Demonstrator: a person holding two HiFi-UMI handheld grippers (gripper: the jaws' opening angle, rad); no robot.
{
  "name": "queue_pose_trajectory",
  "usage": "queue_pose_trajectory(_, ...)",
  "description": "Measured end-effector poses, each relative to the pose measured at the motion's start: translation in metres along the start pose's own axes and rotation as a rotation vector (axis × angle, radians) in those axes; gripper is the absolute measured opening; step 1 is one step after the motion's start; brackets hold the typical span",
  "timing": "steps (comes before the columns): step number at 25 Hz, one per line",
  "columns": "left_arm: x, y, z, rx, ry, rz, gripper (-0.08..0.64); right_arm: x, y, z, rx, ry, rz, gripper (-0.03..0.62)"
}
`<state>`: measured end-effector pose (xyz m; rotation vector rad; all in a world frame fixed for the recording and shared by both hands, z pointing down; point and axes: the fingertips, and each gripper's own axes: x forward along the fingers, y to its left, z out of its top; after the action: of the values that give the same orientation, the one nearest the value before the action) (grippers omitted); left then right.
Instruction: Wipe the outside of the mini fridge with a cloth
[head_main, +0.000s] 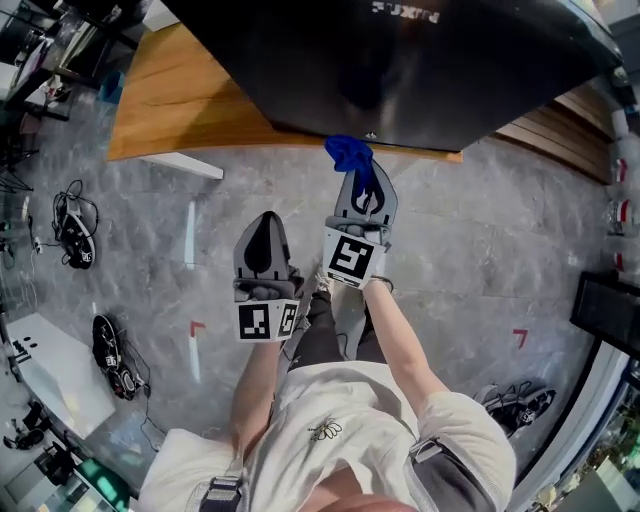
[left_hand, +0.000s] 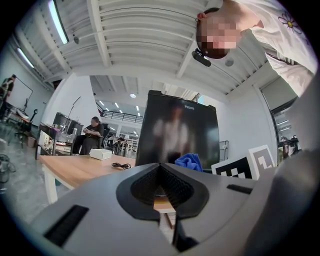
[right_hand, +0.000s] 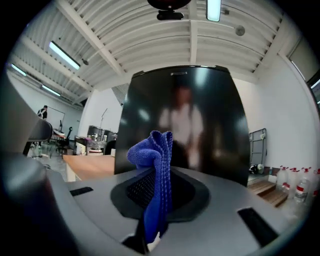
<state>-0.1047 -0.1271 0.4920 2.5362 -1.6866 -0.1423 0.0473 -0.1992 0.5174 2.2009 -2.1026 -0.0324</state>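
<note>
The black fridge (head_main: 400, 70) fills the top of the frame, standing on the wooden bench (head_main: 180, 90), whose edge runs just below it. At centre, the right gripper (head_main: 357, 172) is clenched on the blue cloth (head_main: 347, 152), held at the fridge's lower edge; whether they touch is unclear. The left gripper (head_main: 265, 225), lower left of it, is closed on nothing. Wiping looks about to begin. The next move calls for pressing the cloth flat and sweeping across the front. The floor (head_main: 450, 260) gives room, but the bench edge is close.
</note>
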Motion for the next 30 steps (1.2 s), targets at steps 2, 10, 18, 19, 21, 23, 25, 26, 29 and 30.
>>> queue_pose_trajectory(2,-0.008,0.025,-0.002,-0.008,0.009,0.026,0.005,0.010,0.040,-0.003,0.009,0.000,0.047,0.061)
queue_pose_trajectory(10,-0.034,0.114,-0.018,-0.026,0.057,0.126,0.005,0.067,0.151,-0.010,-0.016,-0.016,0.153,0.061)
queue_pose_trajectory(18,-0.036,0.150,-0.030,-0.018,0.088,0.146,0.005,0.106,0.163,-0.018,-0.011,0.010,0.090,0.061)
queue_pose_trajectory(19,-0.035,0.153,-0.030,-0.019,0.089,0.146,0.005,0.107,0.162,-0.018,-0.012,0.010,0.086,0.061)
queue_pose_trajectory(21,-0.033,0.156,-0.031,-0.021,0.088,0.150,0.005,0.107,0.161,-0.018,-0.009,0.008,0.082,0.061)
queue_pose_trajectory(23,-0.028,0.155,-0.030,-0.022,0.083,0.150,0.005,0.105,0.154,-0.018,-0.005,0.005,0.072,0.061)
queue_pose_trajectory(25,-0.023,0.149,-0.027,-0.014,0.075,0.139,0.005,0.102,0.144,-0.017,-0.006,0.001,0.060,0.061)
queue_pose_trajectory(26,-0.021,0.145,-0.025,-0.009,0.071,0.132,0.005,0.100,0.139,-0.017,-0.005,0.001,0.053,0.061)
queue_pose_trajectory(29,-0.015,0.133,-0.021,-0.002,0.064,0.110,0.005,0.091,0.119,-0.015,0.005,0.001,0.024,0.061)
queue_pose_trajectory(30,-0.013,0.128,-0.021,-0.002,0.064,0.104,0.005,0.088,0.109,-0.013,0.011,0.001,0.011,0.061)
